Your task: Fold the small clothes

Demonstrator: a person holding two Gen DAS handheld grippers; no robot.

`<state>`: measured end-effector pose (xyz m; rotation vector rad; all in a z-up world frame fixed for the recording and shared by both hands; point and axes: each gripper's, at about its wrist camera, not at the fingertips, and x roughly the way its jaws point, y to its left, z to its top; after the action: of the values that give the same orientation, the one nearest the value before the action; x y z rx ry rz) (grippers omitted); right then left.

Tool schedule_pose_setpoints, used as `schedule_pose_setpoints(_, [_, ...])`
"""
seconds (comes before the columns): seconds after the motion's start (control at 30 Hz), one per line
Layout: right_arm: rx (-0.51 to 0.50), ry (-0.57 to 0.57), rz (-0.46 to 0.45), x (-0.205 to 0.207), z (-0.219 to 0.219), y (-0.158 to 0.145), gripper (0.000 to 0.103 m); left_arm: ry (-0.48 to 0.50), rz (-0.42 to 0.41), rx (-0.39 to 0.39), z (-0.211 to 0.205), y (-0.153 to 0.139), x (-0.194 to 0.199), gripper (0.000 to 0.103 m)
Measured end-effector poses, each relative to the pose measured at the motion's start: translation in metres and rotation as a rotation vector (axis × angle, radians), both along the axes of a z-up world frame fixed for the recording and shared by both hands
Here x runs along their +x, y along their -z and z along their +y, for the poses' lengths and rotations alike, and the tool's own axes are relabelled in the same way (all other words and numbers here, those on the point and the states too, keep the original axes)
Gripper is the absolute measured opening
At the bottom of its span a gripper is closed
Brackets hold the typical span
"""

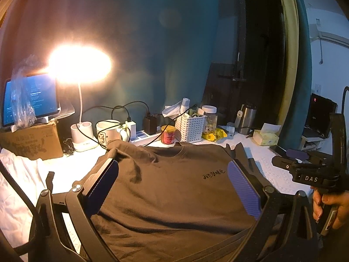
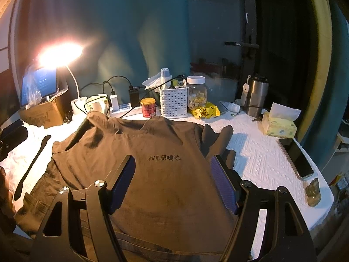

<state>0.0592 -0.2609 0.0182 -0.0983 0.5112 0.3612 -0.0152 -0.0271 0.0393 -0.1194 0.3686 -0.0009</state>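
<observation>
**Brown shirt laid flat, both claws wide and empty**

Brown T-shirt [image 2: 157, 174] lies front-up across the middle of the table [image 2: 257, 152], collar toward the far edge, dark printed characters on the chest. Its left sleeve area is rumpled and partly folded over; on the other side the cloth is bunched into an upright fold near the right shoulder. White textured cover under it.

Left gripper [image 1: 174, 187] — jaws spread far apart, blue pads either side of the shirt's chest, nothing between them. Whether the tips touch the cloth cannot be told.

Right gripper [image 2: 172, 181] — also wide open, holding nothing, poised over the shirt's middle. In the left wrist view it shows at the right-hand edge of the table, a hand [image 1: 327, 205] wrapped round its handle.

Along the far edge: lit desk lamp [image 2: 60, 53], cardboard box [image 2: 41, 111] with a tablet [image 2: 41, 85] on it at the far left corner, mug [image 1: 108, 132], red can [image 2: 148, 107], white basket [image 2: 173, 101], jar [image 2: 197, 92], steel tumbler [image 2: 257, 96]. Tissue box [image 2: 279, 124] and phone [image 2: 297, 158] lie toward the right edge, well apart from the shirt.
</observation>
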Motion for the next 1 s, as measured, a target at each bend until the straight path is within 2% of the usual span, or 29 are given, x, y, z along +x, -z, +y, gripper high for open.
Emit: schedule_pose_setpoints(1.0, [-0.005, 0.003, 0.014, 0.0061, -0.0021, 0.0034, 0.075, -0.002, 0.0, 0.009, 0.0017, 0.0033, 0.0056, 0.099])
